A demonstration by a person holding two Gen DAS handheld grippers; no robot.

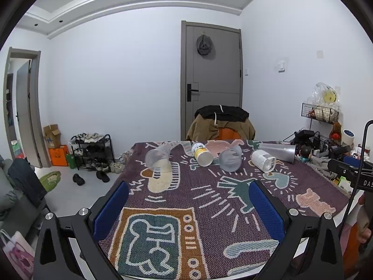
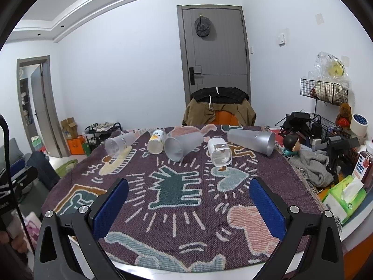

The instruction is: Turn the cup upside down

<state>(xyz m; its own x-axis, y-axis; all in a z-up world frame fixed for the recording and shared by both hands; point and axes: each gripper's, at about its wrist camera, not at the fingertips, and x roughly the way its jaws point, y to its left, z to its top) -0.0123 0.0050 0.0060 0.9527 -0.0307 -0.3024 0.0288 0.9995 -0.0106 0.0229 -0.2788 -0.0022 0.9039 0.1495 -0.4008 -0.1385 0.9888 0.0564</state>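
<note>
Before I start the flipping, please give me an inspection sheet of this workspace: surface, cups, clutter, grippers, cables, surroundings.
Surface: table under a patterned woven cloth, lying flat.
Job's things: five cups on their sides in a row: clear cup, yellow-labelled cup, frosted cup, white cup, tall grey cup. None is flipped yet.
Clutter: grey cloth, tissue pack, juice bottle, doll at the right edge.
Grippers: left gripper and right gripper both open, holding nothing, short of the cups.
Cables: black cable beside the table.
Surroundings: chair with jackets, grey door, shoe rack.
</note>
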